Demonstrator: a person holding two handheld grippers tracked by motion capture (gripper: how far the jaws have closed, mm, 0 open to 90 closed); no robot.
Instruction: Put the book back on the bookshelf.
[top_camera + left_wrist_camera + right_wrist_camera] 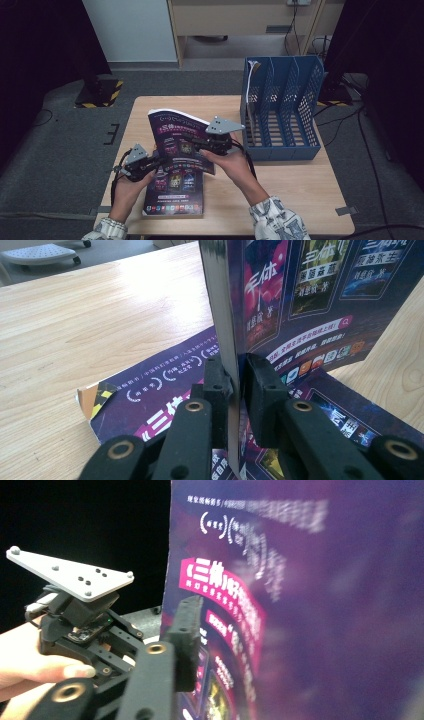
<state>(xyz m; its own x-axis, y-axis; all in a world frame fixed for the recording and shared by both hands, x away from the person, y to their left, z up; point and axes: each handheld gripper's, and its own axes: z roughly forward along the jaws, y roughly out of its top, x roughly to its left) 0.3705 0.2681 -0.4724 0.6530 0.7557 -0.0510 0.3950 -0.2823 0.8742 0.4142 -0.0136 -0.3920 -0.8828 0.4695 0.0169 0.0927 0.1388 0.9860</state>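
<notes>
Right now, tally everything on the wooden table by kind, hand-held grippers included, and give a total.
Purple glossy books: 2, one held upright, one lying flat
Blue perforated plastic file rack: 1
Black two-jaw grippers: 2, left gripper, right gripper
Total: 5
</notes>
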